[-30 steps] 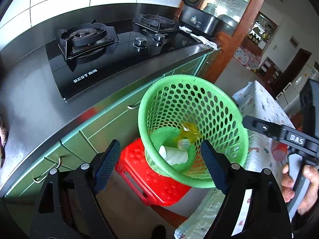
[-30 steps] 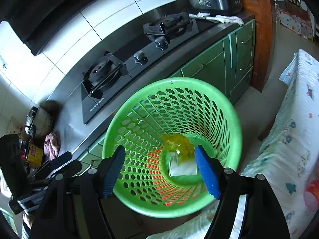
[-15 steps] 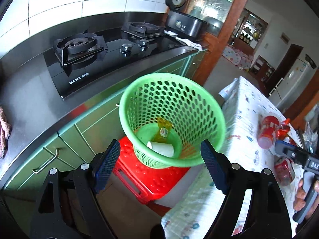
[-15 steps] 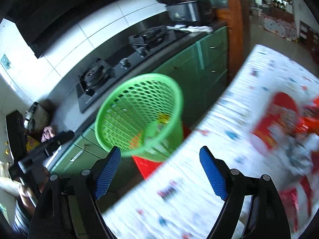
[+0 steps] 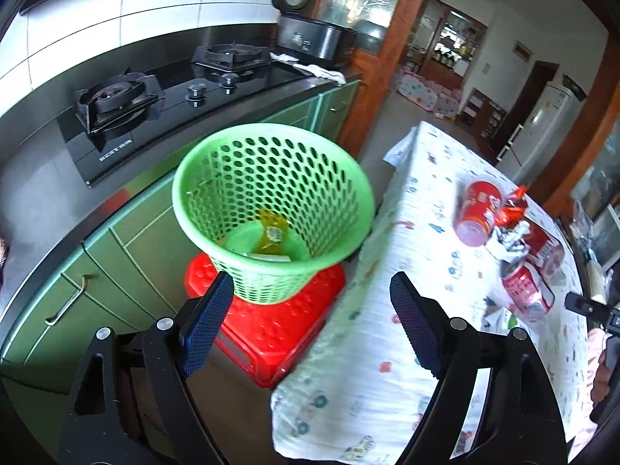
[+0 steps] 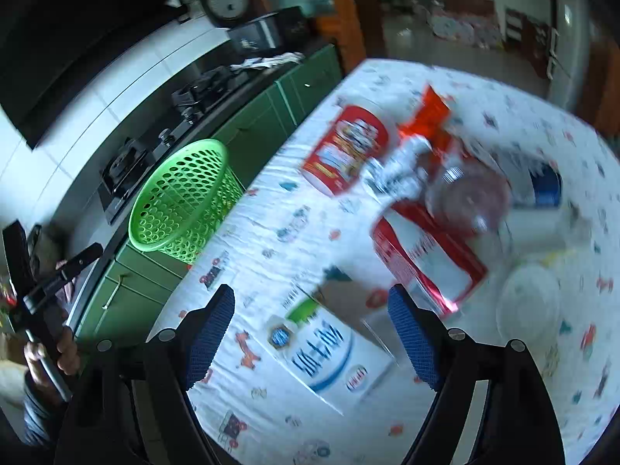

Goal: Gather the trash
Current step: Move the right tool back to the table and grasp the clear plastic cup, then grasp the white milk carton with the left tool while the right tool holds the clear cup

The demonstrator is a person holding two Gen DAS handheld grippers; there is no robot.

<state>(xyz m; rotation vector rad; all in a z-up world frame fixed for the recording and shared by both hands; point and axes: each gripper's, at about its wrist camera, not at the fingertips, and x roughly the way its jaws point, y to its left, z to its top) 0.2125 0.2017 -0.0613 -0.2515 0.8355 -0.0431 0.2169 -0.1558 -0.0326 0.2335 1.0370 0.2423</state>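
A green perforated basket stands on a red stool beside the table; a yellow wrapper and white paper lie in it. It also shows in the right wrist view. My left gripper is open and empty, in front of the basket and table edge. My right gripper is open and empty above the table, over a white and blue carton. Red cans, a red wrapper, a red box and crumpled paper lie beyond it.
The table has a white patterned cloth. A gas hob sits on the dark counter above green cabinets. A white plate and a blue can lie at the table's right side.
Both grippers have pulled back from the basket. The right one has swung right over the table, and the trash there has come into view. Both stayed open.
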